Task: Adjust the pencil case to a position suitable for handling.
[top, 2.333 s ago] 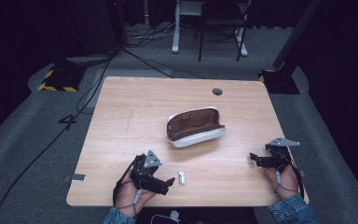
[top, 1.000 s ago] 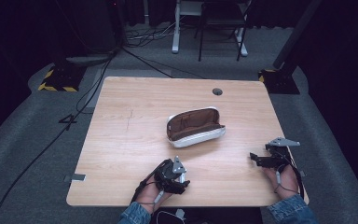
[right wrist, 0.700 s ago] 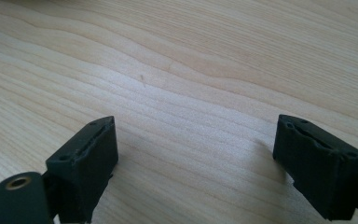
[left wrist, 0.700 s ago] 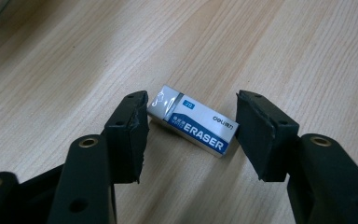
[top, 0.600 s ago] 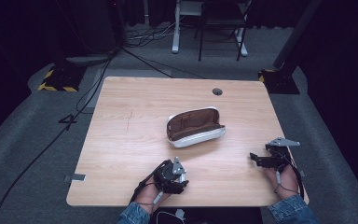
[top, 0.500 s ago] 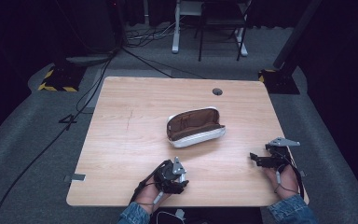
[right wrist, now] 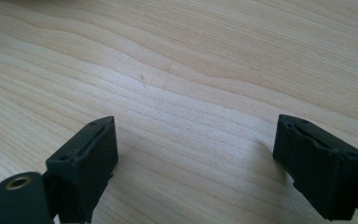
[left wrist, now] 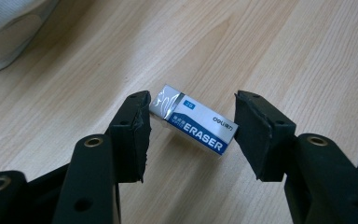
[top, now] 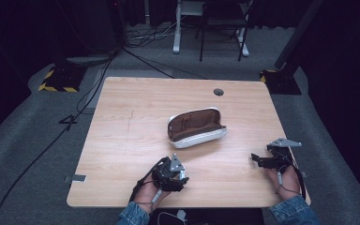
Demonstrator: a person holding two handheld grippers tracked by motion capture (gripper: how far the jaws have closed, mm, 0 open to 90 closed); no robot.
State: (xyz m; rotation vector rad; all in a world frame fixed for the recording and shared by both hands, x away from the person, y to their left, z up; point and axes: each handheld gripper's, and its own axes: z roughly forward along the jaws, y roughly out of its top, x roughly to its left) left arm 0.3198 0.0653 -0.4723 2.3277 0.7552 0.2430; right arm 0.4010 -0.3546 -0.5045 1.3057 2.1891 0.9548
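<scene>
Bench (top: pixel 122 140) evenly lit from overhead with dark surroundings; soft shadows lie under each claw's jaws, mild glare on the eraser (left wrist: pixel 193 120) wrapper, near jaws slightly blurred.

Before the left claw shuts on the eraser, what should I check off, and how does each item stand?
1. Eraser lies between the left claw's jaws: ok.
2. Jaws open wider than the eraser: ok, a gap shows at the right jaw; the left jaw is close to the eraser's end, contact cannot tell.
3. Eraser flat on the table: ok.
4. Eraser square to the jaws: not ok, it lies at a slant.
5. Case open, mouth up, ready to receive: ok.
6. Right claw open, holding nothing, apart from the work at the table's right edge: ok.
</scene>
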